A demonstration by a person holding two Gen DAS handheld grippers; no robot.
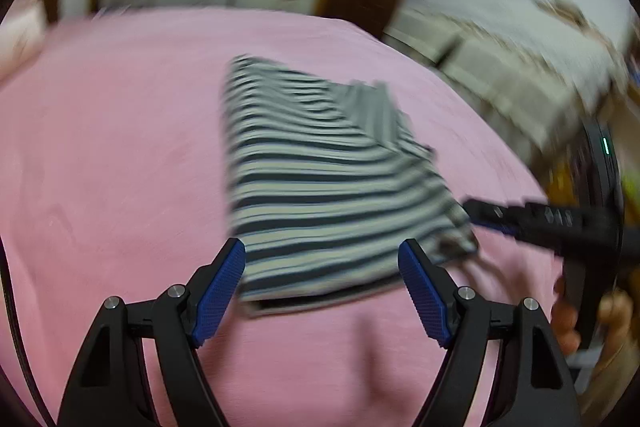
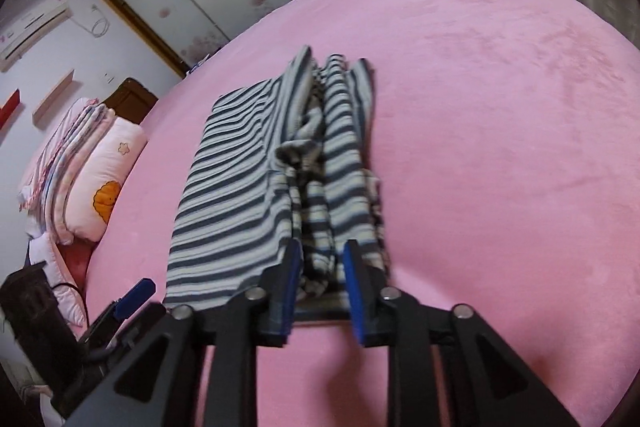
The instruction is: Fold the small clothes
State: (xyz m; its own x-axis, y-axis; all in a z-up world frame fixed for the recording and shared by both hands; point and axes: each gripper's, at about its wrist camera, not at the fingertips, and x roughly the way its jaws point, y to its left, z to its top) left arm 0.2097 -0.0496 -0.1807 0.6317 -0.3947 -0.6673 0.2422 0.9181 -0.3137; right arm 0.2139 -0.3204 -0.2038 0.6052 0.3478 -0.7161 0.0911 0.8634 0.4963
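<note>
Left gripper: jaws released, wide.
Right gripper: jaws part open astride the striped garment hem, grip uncertain.
Risk: bunched middle fold slumps on the bed.

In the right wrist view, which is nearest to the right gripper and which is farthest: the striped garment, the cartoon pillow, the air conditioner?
1. Striped garment: directly ahead of the right gripper on the pink bed, its near edge between the fingers.
2. Cartoon pillow: to the left, at the bed's edge.
3. Air conditioner: far left, high on the wall.
</note>
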